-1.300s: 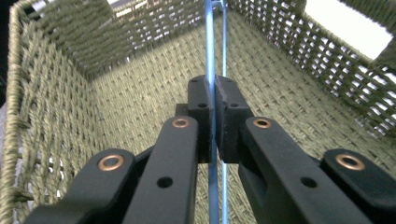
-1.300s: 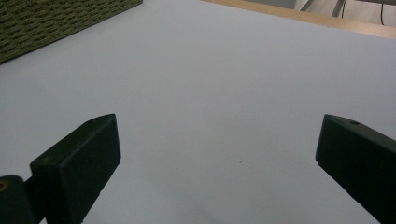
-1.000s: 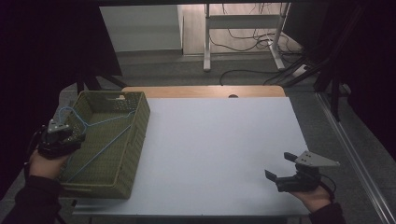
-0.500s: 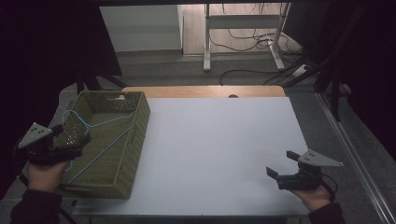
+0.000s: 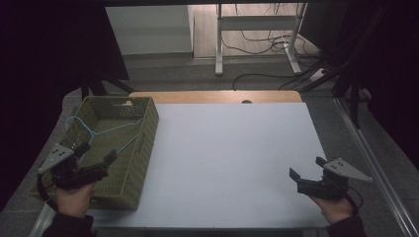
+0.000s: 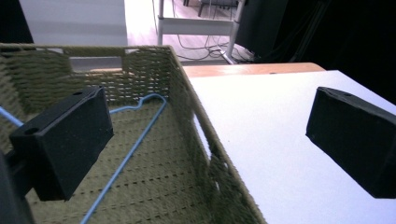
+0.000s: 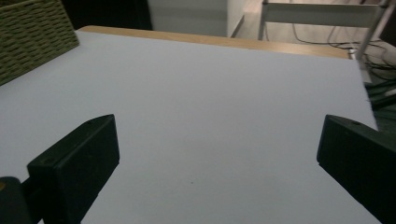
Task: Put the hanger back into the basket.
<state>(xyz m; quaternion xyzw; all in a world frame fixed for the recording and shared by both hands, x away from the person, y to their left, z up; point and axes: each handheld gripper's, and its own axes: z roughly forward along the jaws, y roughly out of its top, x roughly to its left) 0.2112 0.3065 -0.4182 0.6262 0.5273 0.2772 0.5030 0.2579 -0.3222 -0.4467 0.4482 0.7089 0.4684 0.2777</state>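
The blue wire hanger (image 5: 106, 132) lies inside the green woven basket (image 5: 143, 143) at the left edge of the counter (image 5: 227, 158), its hook up against the far left wall and its long bar slanting across the basket floor. Nothing holds it, so either the pick-up has not begun or, if the aim is to put the hanger away, that part looks done; I cannot tell which.

The left hand-held gripper (image 5: 94, 157) hovers over the near end of the basket with its jaws spread wide and empty; in the left gripper view one jaw hangs over the basket's inside and the other over the white counter, so the basket's right wall (image 6: 196, 126) runs between them. That wall, and the hanger lying flat and thin on the weave, are probably the main hindrances to a clean grip.

The right hand-held gripper (image 5: 306, 168) sits well apart at the near right corner of the counter, jaws wide open, with nothing between them.

Beyond the counter are a metal stand (image 5: 257, 39) and loose cables (image 5: 276, 74) on the floor.
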